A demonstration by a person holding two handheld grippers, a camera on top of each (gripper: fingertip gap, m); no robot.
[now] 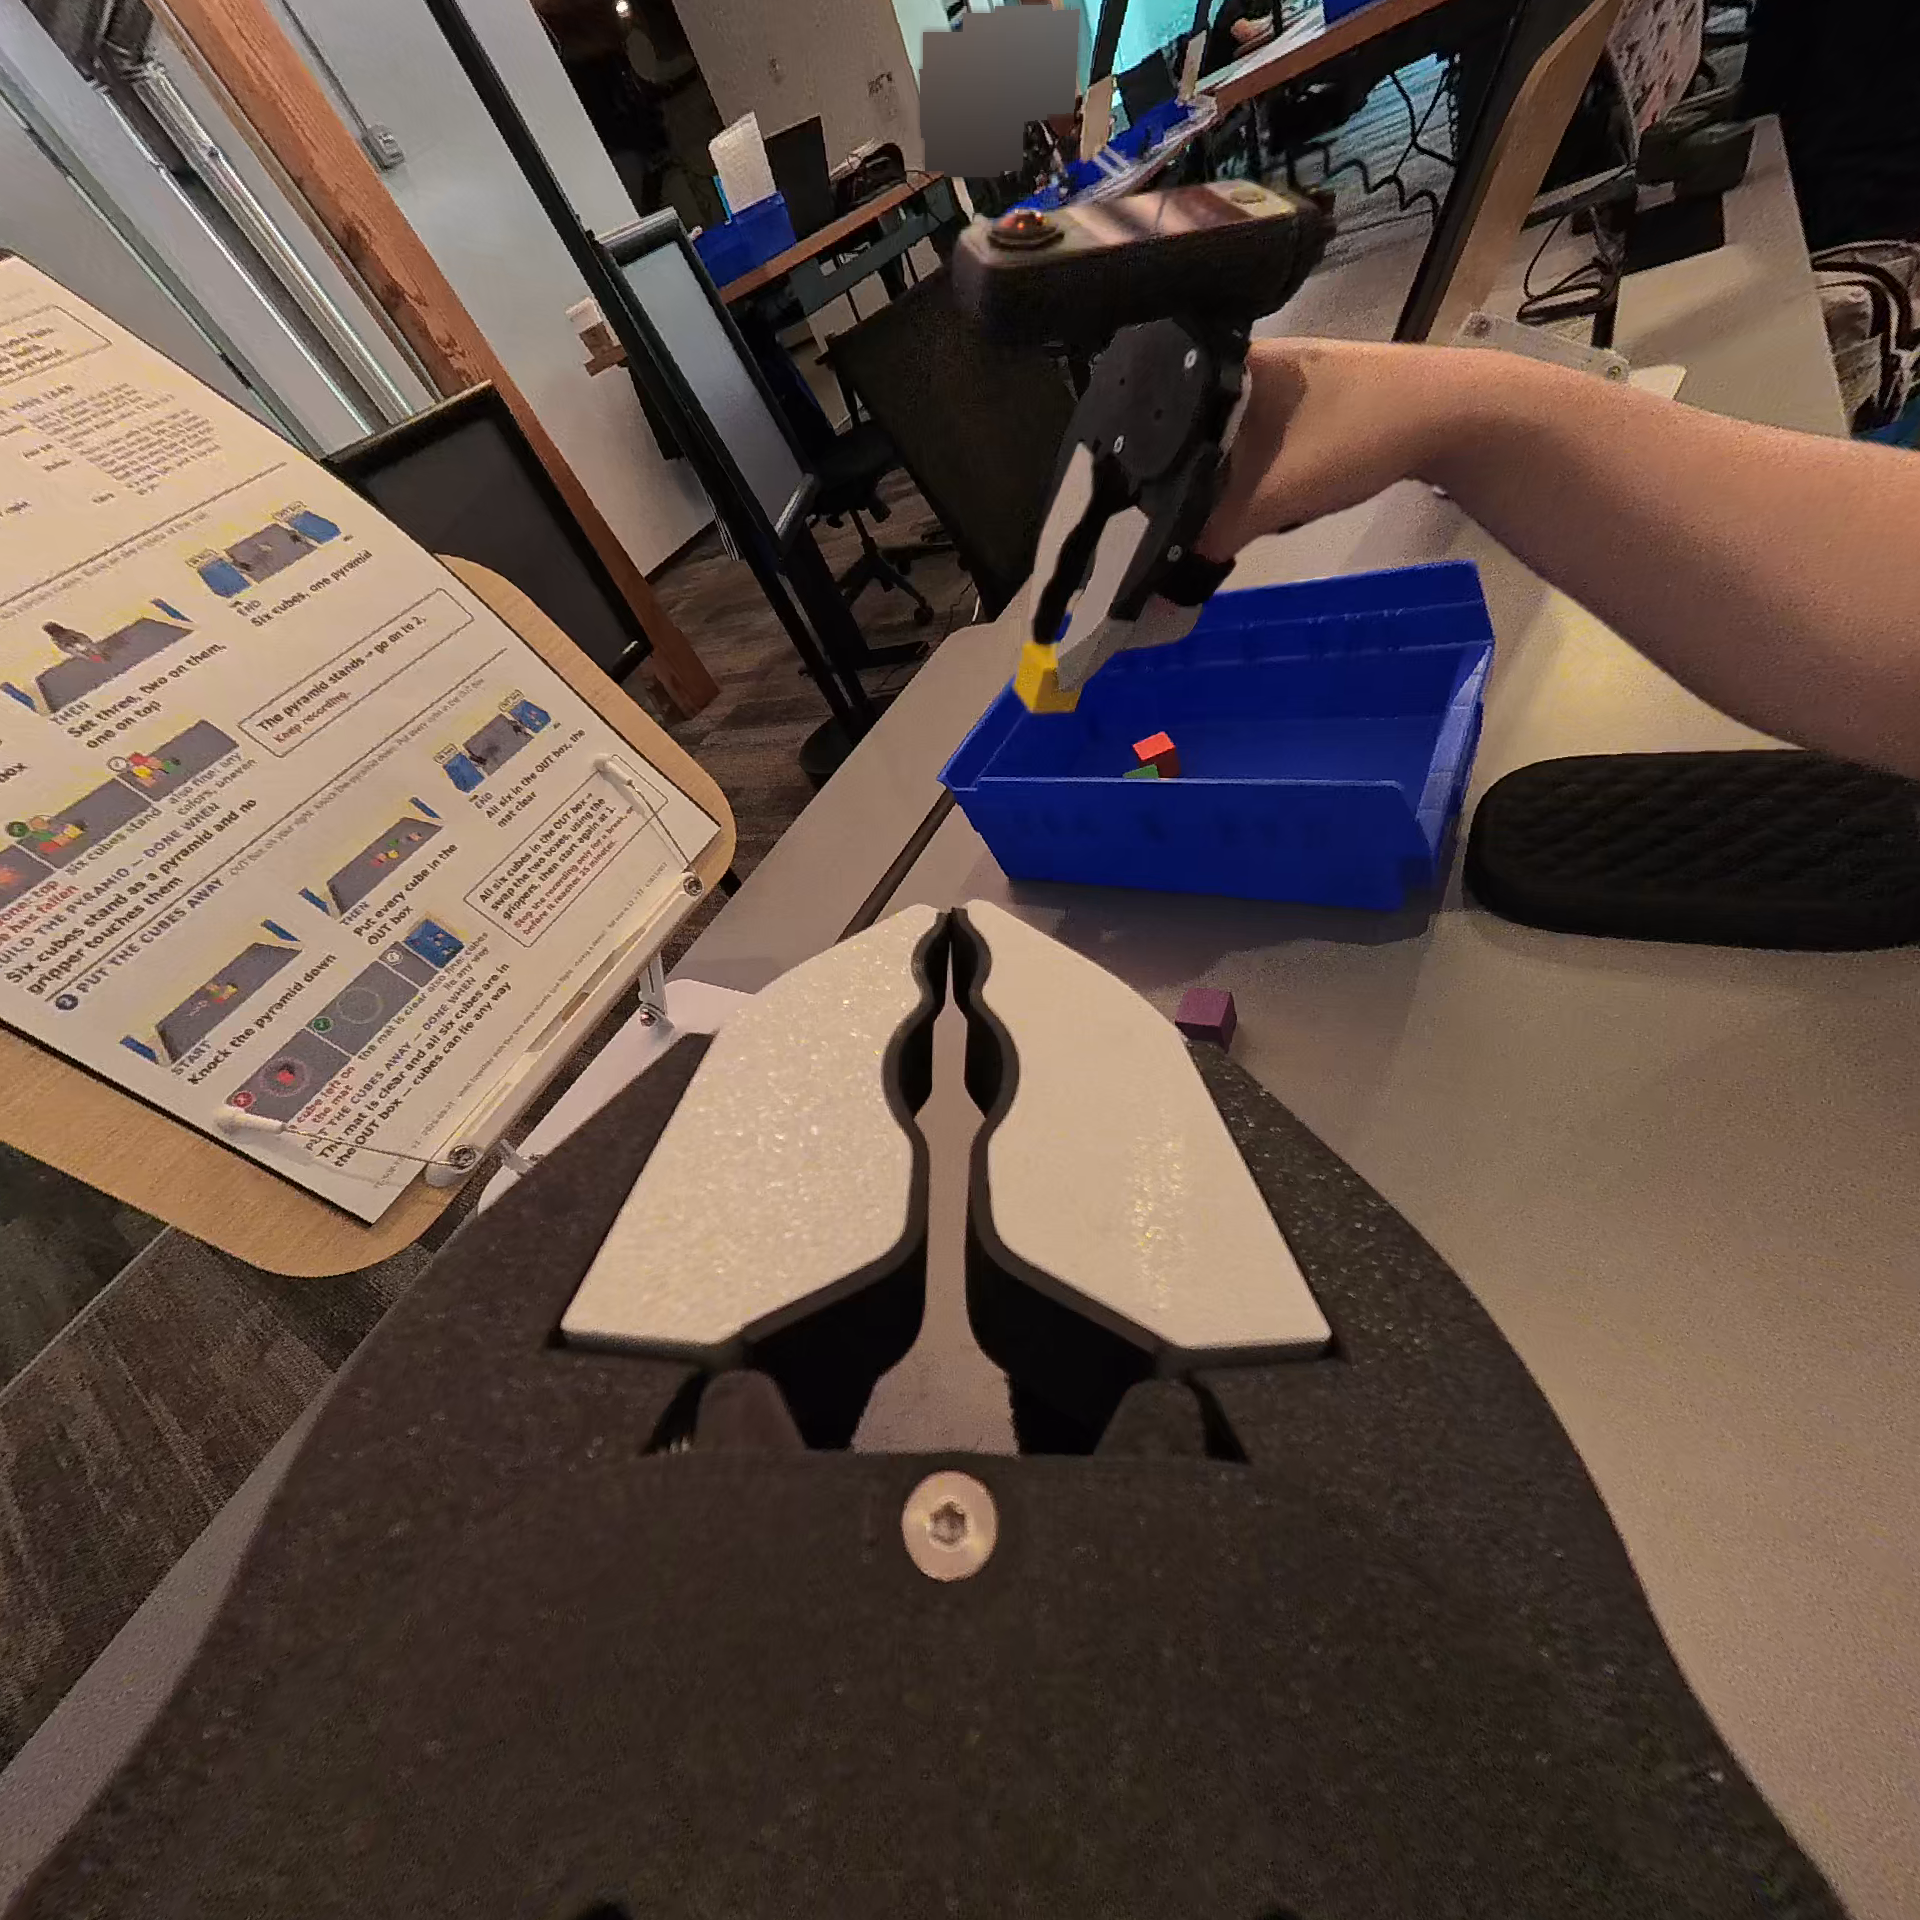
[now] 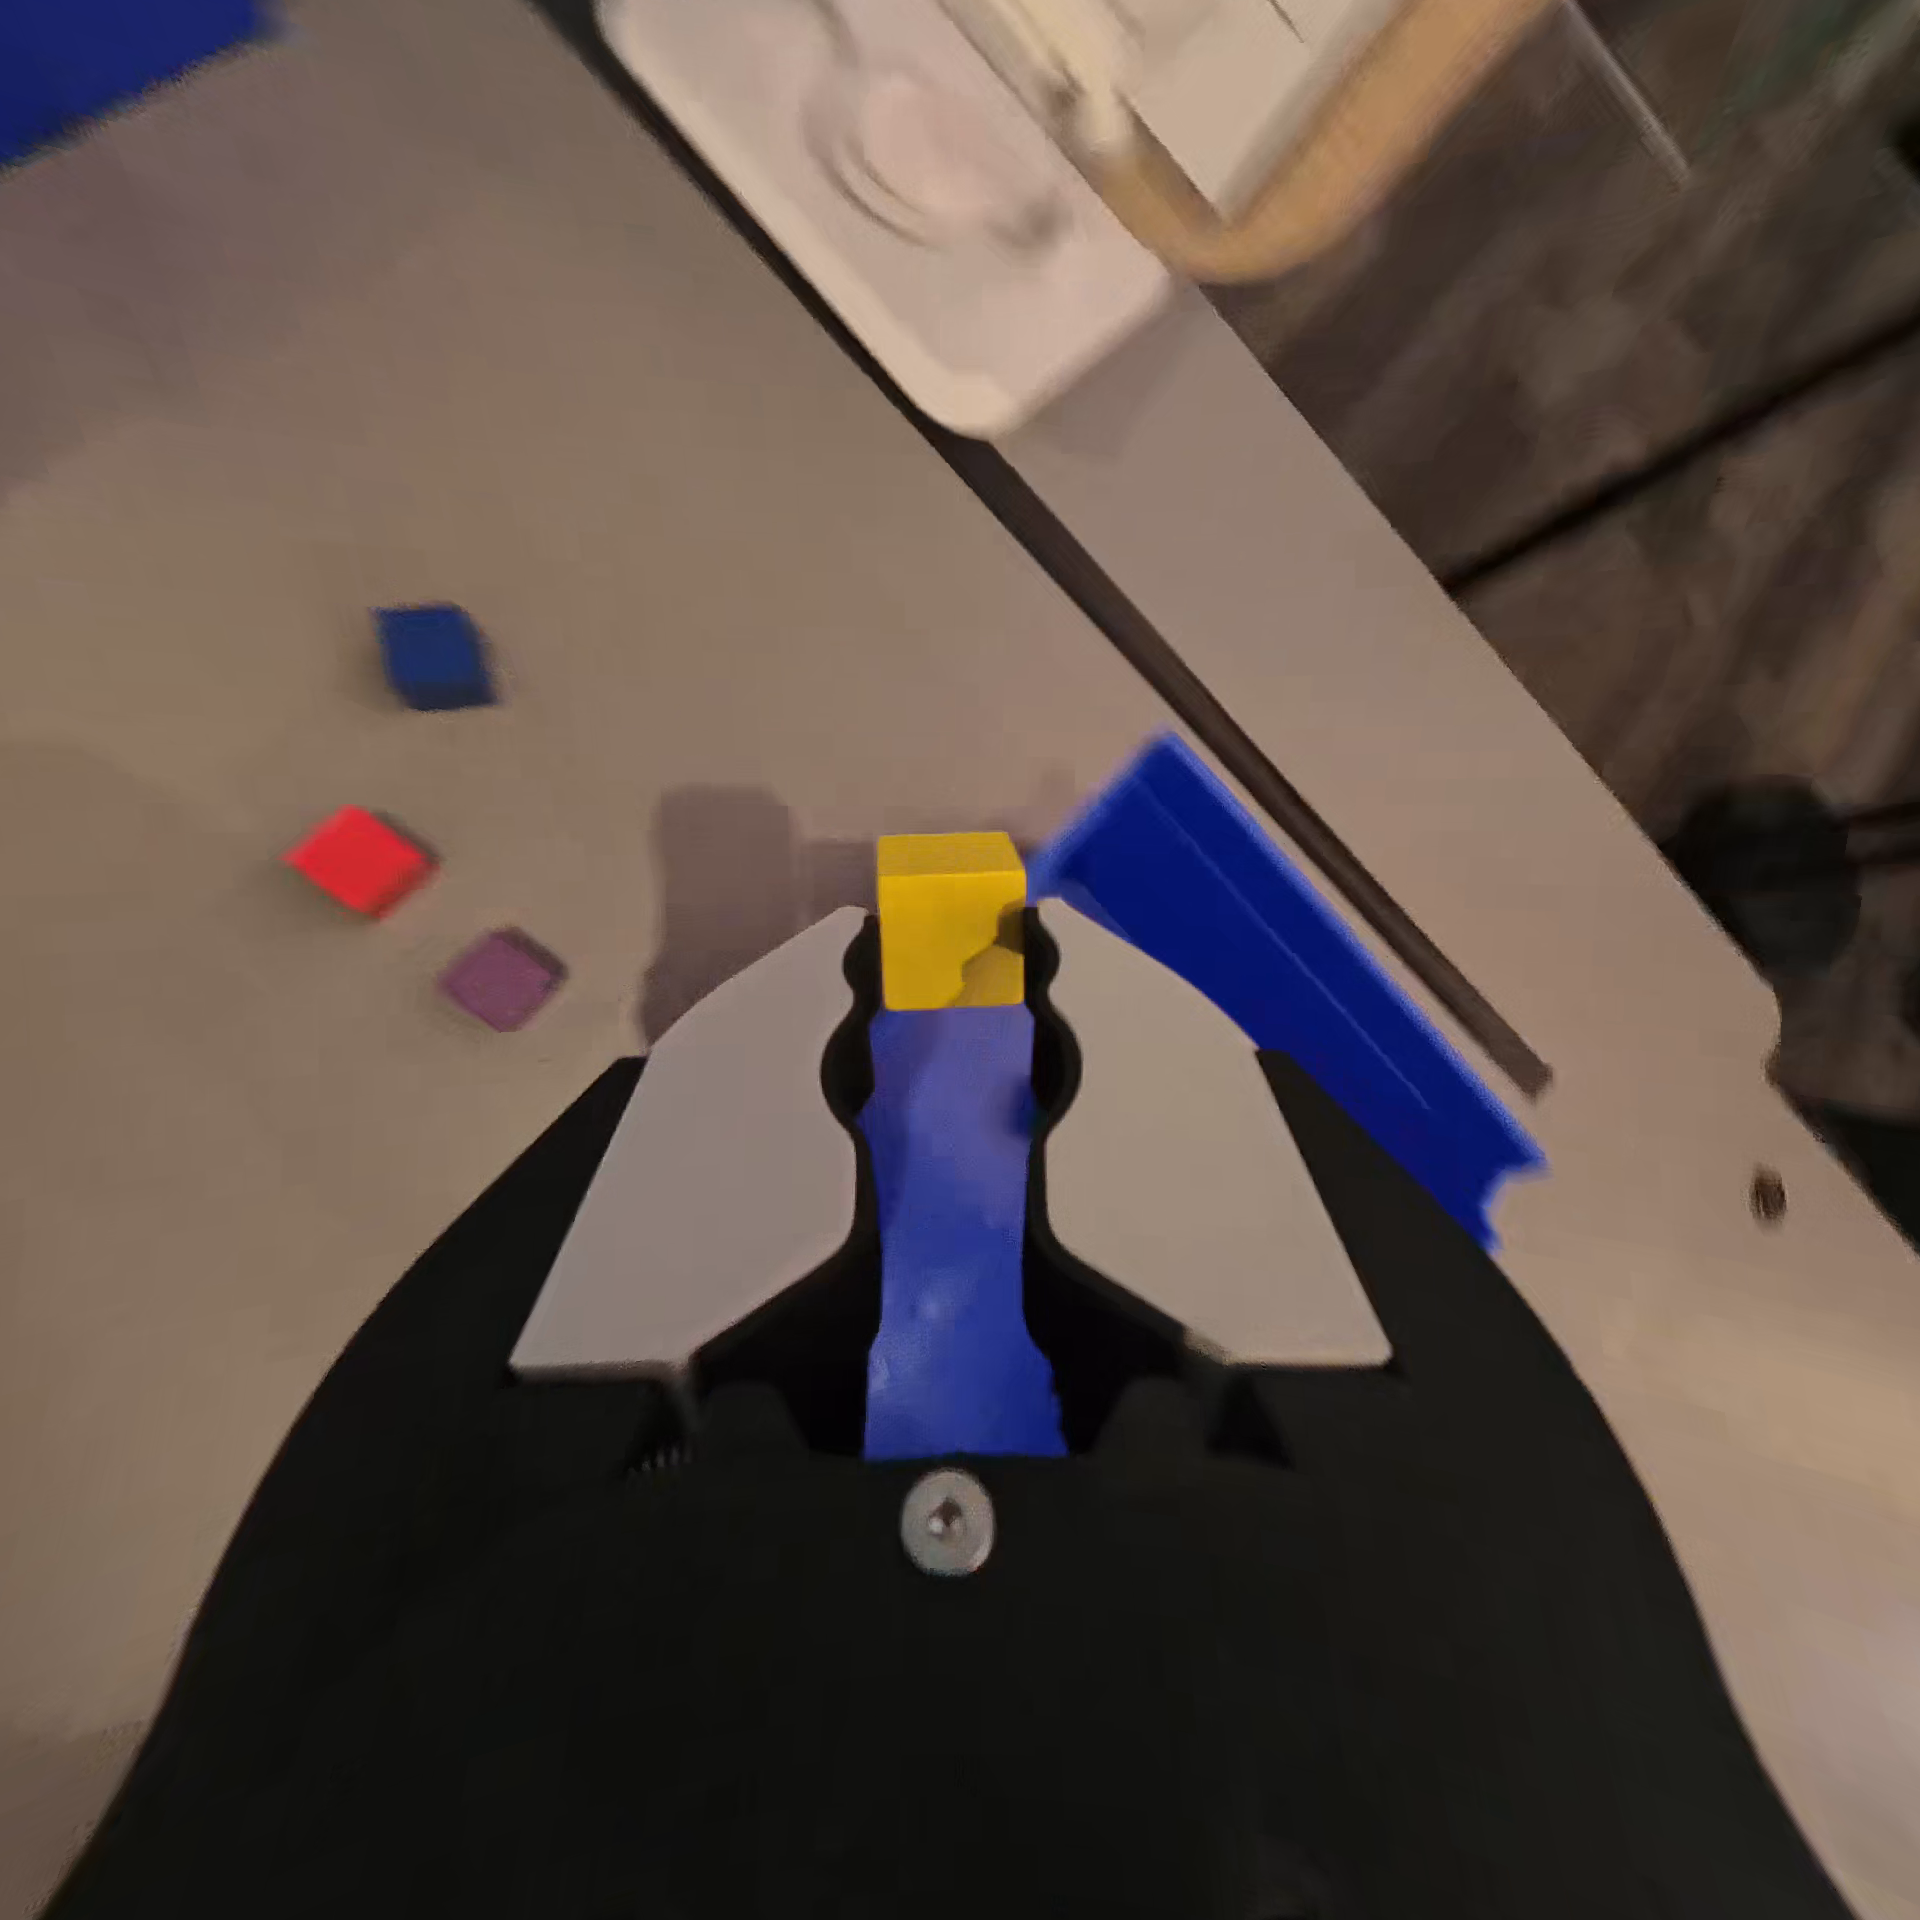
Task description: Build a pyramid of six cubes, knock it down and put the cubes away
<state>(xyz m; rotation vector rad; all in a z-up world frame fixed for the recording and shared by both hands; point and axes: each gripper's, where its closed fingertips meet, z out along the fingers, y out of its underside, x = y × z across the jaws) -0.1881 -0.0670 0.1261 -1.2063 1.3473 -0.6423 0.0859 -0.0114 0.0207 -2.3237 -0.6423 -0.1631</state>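
My right gripper (image 2: pixel 948 920) is shut on a yellow cube (image 2: pixel 940 878) and holds it over the near left corner of the blue bin (image 2: pixel 1278 977). The left wrist view shows the same: the right gripper (image 1: pixel 1051 665), the yellow cube (image 1: pixel 1042 681) and the blue bin (image 1: pixel 1226 842). A red cube (image 1: pixel 1155 750) and a green cube (image 1: pixel 1141 773) lie inside the bin. On the table lie a purple cube (image 1: pixel 1207 1016), also in the right wrist view (image 2: pixel 502 979), a blue cube (image 2: pixel 431 657) and a red cube (image 2: pixel 358 860). My left gripper (image 1: pixel 951 920) is shut and empty, low over the table.
A black textured mat (image 1: pixel 1704 847) lies right of the bin, under a person's forearm (image 1: pixel 1621 520). An instruction sheet on a wooden board (image 1: pixel 260 779) stands at the left, on a white base (image 2: pixel 935 208). The table edge (image 2: pixel 1299 810) runs just beyond the bin. Another blue object (image 2: pixel 104 62) is at far top left. One gripper's finger ends stand about 30 centimeters off the other's.
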